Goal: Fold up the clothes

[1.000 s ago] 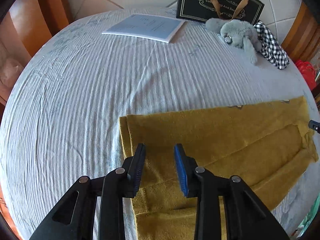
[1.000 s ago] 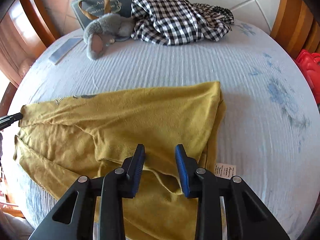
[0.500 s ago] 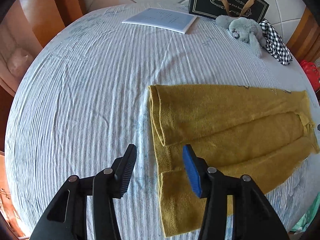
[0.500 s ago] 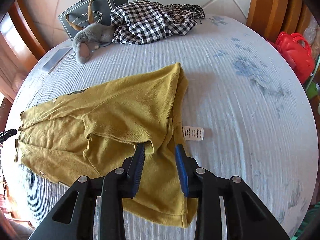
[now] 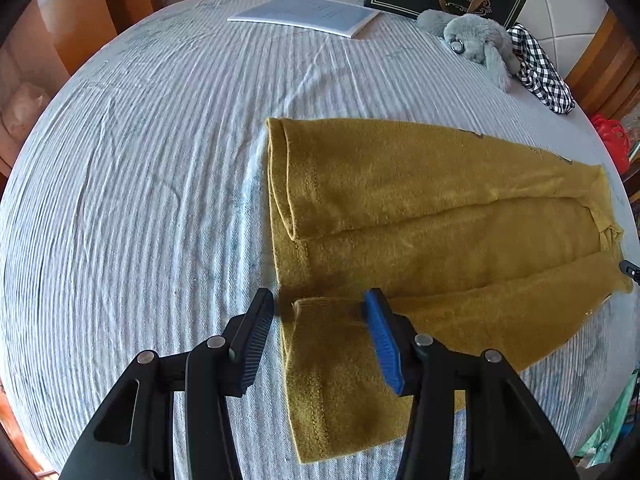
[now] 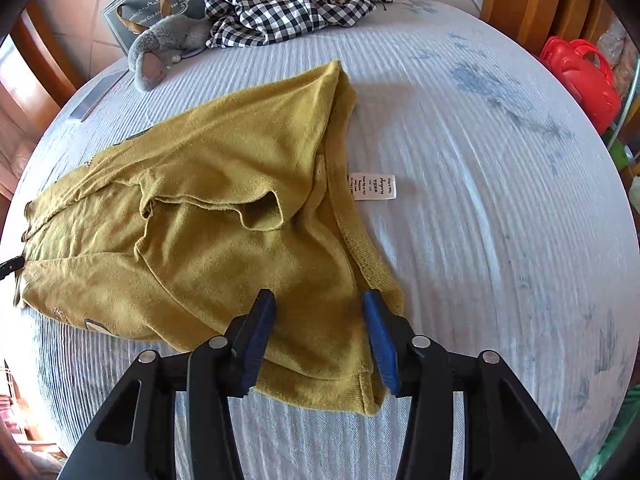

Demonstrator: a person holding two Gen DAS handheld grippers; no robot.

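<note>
Striped pale-blue bedsheet (image 5: 140,168) under a mustard garment (image 6: 200,208) — left gripper (image 5: 318,316) parted, right gripper (image 6: 318,316) opening, neither pinching cloth; checked fabric (image 6: 288,4), plush toy (image 5: 476,40) behind.

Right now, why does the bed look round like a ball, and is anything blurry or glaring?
Both views bulge from the fisheye lens, with dark corners. Left wrist view: sheet stripes smear at the far edge, and the left gripper shadows the yellow garment. Right wrist view: daylight is even, with no strong glare, and the label is sharp.
</note>
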